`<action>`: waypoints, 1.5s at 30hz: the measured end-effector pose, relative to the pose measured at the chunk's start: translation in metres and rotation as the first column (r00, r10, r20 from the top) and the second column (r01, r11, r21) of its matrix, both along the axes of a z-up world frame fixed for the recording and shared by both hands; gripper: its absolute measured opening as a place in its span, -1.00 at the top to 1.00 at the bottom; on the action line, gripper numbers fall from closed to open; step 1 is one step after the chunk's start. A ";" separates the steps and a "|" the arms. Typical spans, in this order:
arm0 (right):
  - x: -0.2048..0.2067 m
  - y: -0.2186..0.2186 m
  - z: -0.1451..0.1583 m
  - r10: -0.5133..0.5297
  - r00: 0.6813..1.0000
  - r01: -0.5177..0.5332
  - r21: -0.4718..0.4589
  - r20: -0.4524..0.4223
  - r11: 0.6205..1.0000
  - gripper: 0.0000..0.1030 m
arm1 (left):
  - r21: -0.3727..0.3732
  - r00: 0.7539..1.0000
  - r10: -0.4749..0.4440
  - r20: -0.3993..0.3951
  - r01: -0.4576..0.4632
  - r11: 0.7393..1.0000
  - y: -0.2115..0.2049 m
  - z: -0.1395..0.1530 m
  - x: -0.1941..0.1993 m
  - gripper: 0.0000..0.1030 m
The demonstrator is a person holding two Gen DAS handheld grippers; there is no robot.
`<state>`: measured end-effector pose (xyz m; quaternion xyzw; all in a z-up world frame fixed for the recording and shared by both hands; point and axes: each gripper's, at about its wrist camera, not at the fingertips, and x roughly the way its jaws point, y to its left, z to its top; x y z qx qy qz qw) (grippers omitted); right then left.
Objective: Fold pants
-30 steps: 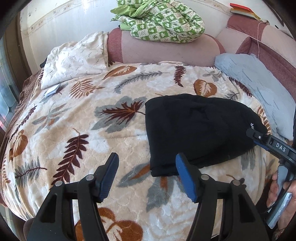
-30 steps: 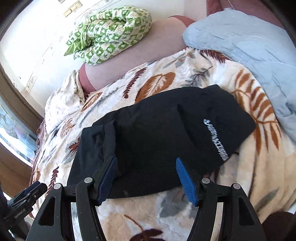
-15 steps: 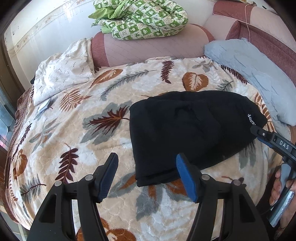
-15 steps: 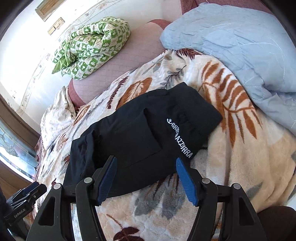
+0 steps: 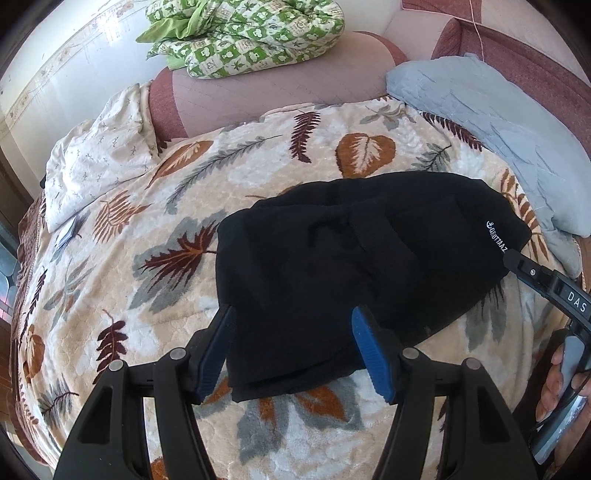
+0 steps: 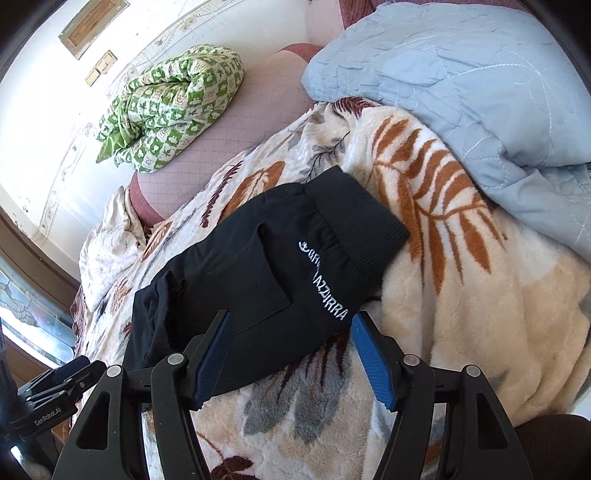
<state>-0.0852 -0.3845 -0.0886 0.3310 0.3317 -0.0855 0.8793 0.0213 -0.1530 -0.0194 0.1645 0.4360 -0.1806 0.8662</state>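
Hovering low over the near edge of the black pants (image 5: 332,266), left gripper (image 5: 291,349) spread wide, 2 blue pads apart with nothing clamped; left pad just past the near left corner of the garment, right pad over its near hem. Right gripper (image 6: 291,350) likewise wide apart and holding nothing, pads straddling the near edge of the pants (image 6: 258,280) beside the white lettering (image 6: 325,284). Seen from the left wrist view at far right: right gripper (image 5: 546,288) with its tip against the waistband end of the pants, fingers of the right hand (image 5: 554,384) wrapped on its handle. Seen from the right wrist view at lower left: left gripper (image 6: 55,387), close to the opposite end of the garment.

Folded into a compact bundle of 2 or more layers, pants lying flat on the leaf-print blanket (image 5: 147,295), ribbed waistband (image 6: 362,221) toward the right, layered hem ends toward the left.

Further right, touching the blanket edge: pale blue quilt (image 6: 461,81). Further left: white patterned pillow (image 5: 99,158), with a small flat packet (image 5: 66,236) just near of it. At the far side: pink padded bolster (image 5: 277,85), with a green-and-white checked comforter (image 5: 243,33) bundled on top. Beyond that, a pale wall (image 6: 44,110) with 2 framed panels.
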 end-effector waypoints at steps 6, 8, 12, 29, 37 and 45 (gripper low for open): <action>-0.012 -0.011 0.003 -0.041 0.999 0.041 0.017 0.023 0.999 -0.41 | -0.019 0.999 -0.042 0.001 0.042 0.999 -0.026 0.008 0.010 -0.25; -0.015 -0.015 0.003 -0.053 0.998 0.052 0.029 0.029 0.998 -0.41 | -0.035 0.998 -0.056 -0.010 0.056 0.998 -0.035 0.010 0.017 -0.25; -0.021 -0.022 0.004 -0.103 0.994 0.101 0.035 0.040 0.994 -0.42 | -0.074 0.994 -0.093 -0.050 0.089 0.993 -0.060 0.015 0.039 -0.25; -0.015 -0.025 -0.017 0.005 0.994 -0.031 0.243 0.106 0.970 -0.50 | -0.227 0.854 -0.447 -0.267 0.395 0.890 -0.230 -0.017 0.095 -0.26; 0.008 -0.037 -0.025 -0.054 0.998 0.046 0.217 0.035 0.975 -0.50 | -0.248 0.786 -0.489 -0.379 0.423 0.872 -0.268 -0.055 0.118 -0.26; 0.025 -0.054 -0.033 -0.131 0.991 0.115 0.270 0.042 0.956 -0.50 | -0.208 0.726 -0.544 -0.421 0.506 0.837 -0.302 -0.078 0.110 -0.26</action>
